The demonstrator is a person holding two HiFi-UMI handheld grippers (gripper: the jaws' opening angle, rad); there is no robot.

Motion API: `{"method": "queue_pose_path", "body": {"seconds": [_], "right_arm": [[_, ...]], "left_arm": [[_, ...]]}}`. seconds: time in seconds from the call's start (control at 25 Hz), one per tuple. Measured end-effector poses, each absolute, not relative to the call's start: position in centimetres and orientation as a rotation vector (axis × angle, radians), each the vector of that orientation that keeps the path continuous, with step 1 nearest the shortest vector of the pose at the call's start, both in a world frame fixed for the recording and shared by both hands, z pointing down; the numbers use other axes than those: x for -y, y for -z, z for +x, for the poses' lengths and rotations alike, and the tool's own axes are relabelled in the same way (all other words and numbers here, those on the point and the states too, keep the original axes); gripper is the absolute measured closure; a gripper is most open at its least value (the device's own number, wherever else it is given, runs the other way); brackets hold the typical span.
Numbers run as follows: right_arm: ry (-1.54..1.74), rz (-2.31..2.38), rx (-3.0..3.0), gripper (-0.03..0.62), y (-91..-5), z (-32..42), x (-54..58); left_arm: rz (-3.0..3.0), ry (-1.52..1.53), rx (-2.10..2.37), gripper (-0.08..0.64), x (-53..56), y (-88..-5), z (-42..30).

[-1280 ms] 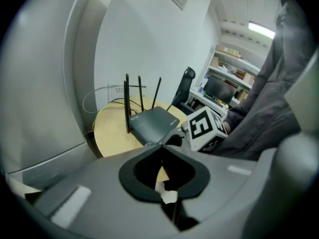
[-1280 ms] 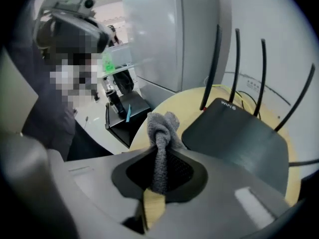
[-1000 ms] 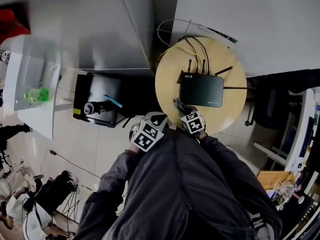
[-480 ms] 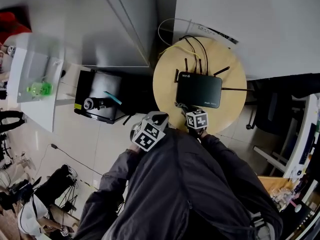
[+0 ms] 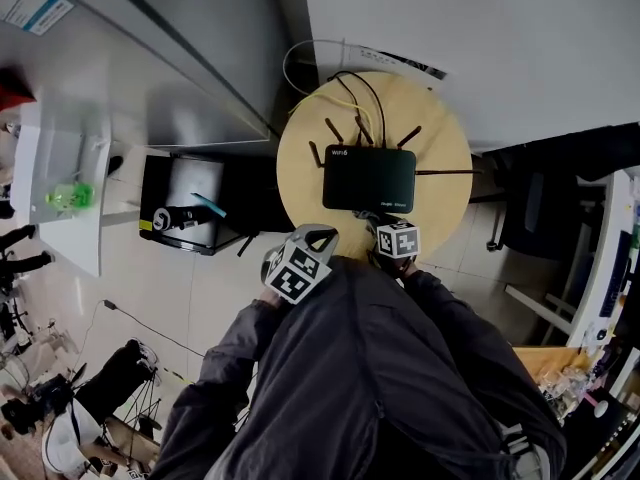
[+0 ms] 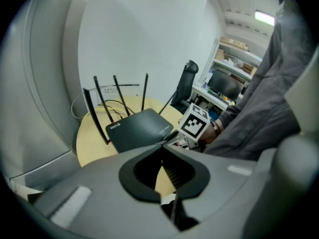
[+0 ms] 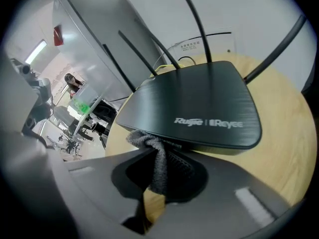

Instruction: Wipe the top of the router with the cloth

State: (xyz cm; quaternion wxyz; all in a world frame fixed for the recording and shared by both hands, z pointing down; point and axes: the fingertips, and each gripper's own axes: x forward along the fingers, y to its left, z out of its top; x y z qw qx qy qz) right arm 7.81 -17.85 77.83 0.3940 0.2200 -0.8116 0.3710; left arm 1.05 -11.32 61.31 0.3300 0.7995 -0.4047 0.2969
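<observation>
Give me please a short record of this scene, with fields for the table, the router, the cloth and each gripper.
table: round, wooden
router: black, flat on the table, antennas up
cloth: grey, at the router's near edge, not on its top
right gripper: shut on the cloth
left gripper: shut, nothing in it

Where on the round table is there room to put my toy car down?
Bare wood lies front right of the router, out to the table rim, and a smaller patch lies left of it. Behind the router it is crowded with antennas and cables. In front, the right tool holds the cloth at the router's edge.
</observation>
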Motion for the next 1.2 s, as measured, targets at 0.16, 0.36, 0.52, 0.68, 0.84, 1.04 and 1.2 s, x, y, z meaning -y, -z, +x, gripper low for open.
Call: {"method": "queue_pose_path", "body": {"seconds": [0.16,0.36,0.52,0.68,0.84,1.04,1.2], "right_arm": [[-0.949,0.567,2.057,0.557,-77.9,10.1,18.8],[-0.958,0.597,2.04,0.557,-78.1,13.5,20.0],[-0.958,0.595,2.045,0.557,-77.9,15.4,20.9],[-0.9,0.559,2.054,0.557,-78.1,16.6,21.4],[-0.82,0.478,2.076,0.557,-77.8,16.7,21.4],[-0.722,0.332,2.108,0.557,-76.8,16.6,20.3],[-0.625,0.332,2.143,0.558,-75.7,16.7,20.0]], "left_arm": [[2.108,-0.793,1.028,0.56,12.7,-61.1,3.3],[2.118,-0.793,0.999,0.56,14.0,-61.5,6.4],[2.113,-0.792,0.997,0.56,14.8,-61.6,8.4],[2.11,-0.79,1.001,0.56,15.3,-61.6,9.9],[2.11,-0.768,1.026,0.56,15.8,-61.5,10.7],[2.118,-0.755,1.036,0.56,15.8,-61.8,11.7],[2.129,-0.741,1.023,0.56,15.4,-62.1,12.4]]}}
